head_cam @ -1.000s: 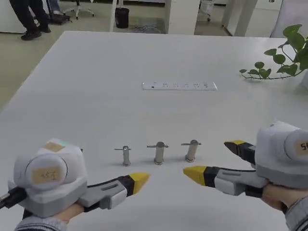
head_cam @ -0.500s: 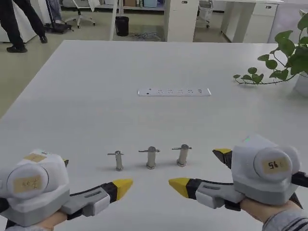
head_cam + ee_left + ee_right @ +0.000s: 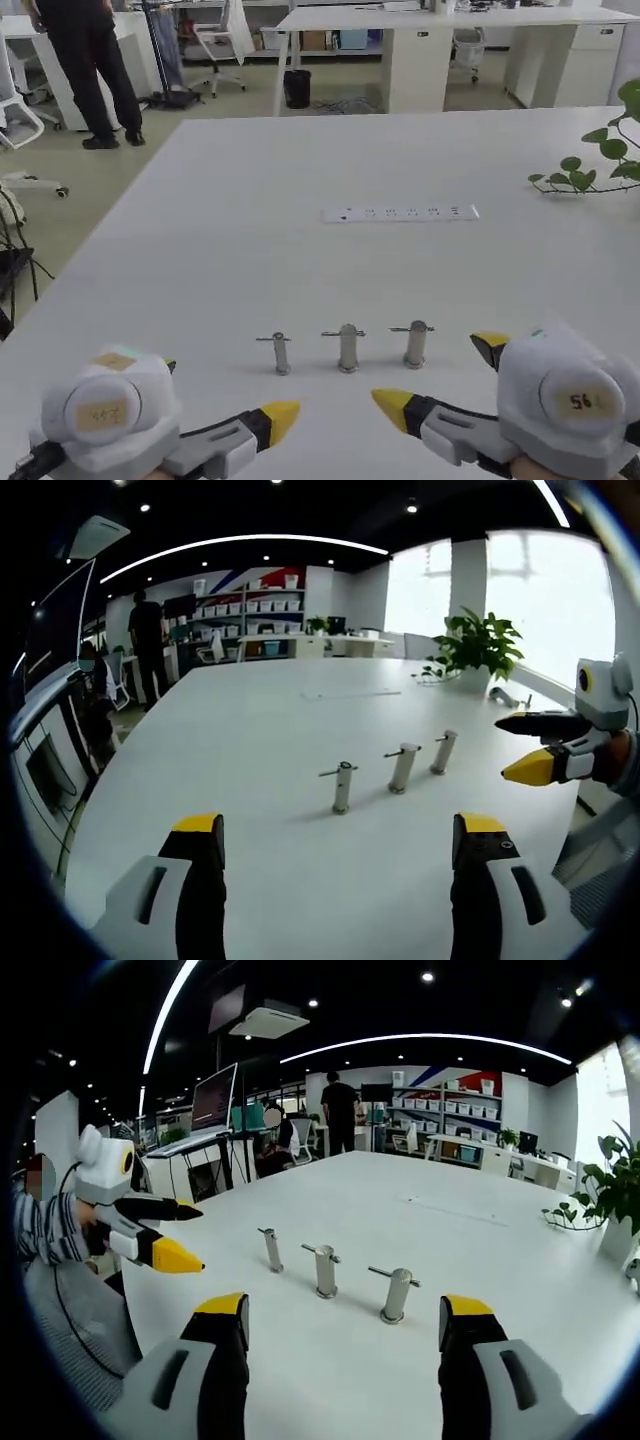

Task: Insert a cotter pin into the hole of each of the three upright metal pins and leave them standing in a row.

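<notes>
I hold the left gripper (image 3: 224,390) and right gripper (image 3: 441,372) low over the table (image 3: 300,250), tips angled toward each other, both with jaws spread wide. The three metal pins (image 3: 347,348) stand upright in a row just beyond the tips, a cotter pin (image 3: 335,332) crossing each

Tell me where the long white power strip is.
In the head view the long white power strip lies flat mid-table, beyond the row of three upright metal pins, left of the green plant.

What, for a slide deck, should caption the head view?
Three upright metal pins, each holding a cotter pin, in a row on a table before the open left gripper and right gripper.
</notes>
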A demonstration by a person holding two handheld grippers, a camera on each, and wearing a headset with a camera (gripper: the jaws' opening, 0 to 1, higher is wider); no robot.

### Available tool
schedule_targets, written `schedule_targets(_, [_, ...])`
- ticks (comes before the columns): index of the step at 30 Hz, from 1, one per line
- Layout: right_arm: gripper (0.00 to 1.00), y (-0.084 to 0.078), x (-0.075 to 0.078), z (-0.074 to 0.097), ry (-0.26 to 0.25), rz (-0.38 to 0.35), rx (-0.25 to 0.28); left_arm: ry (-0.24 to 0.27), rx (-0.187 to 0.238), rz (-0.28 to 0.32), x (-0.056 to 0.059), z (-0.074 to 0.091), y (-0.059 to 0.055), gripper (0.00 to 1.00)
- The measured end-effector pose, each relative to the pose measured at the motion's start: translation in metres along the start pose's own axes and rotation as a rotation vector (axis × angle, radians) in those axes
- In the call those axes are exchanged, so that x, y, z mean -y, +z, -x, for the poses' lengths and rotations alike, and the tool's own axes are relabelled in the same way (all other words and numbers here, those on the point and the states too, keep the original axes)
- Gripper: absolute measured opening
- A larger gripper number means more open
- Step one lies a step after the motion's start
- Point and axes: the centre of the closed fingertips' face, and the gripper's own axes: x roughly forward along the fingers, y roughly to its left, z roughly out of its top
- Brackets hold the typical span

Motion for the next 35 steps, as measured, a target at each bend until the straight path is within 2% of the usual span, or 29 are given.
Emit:
schedule_targets(4, [0.75, -0.0079, -0.0023, -0.0040, 0.008, -0.002, -0.027, 0.015, 0.001, 0.007, -0.0032, 0.0015, -0.0014, 0.92])
schedule_targets(15, [0.77, -0.0020, -0.0033, -0.0038, 0.010, -0.007, -0.002, 0.015, 0.021, -0.006, -0.0011, -0.0012, -0.0017, 0.92])
schedule_targets(19, [0.78, -0.0038, -0.0036, -0.0049, 0.011, -0.008, -0.011, 0.014, 0.031, -0.004, -0.0013, -0.0038, 0.0002, 0.91])
schedule_targets(24, [0.78, -0.0054, -0.0028, -0.0060, 0.003, -0.003, -0.017, 0.013, 0.029, -0.015, -0.0004, -0.0051, -0.0028, 0.91])
schedule_targets(27, [0.78, -0.0055, -0.0016, -0.0061, -0.003, -0.015, -0.014, 0.008, 0.022, -0.008, -0.0001, -0.0060, -0.0059, 0.91])
schedule_targets(35, [0.76, -0.0092, 0.0025, -0.0065, -0.018, -0.070, -0.019, -0.001, 0.027, -0.017, 0.0034, -0.0074, -0.0047, 0.89])
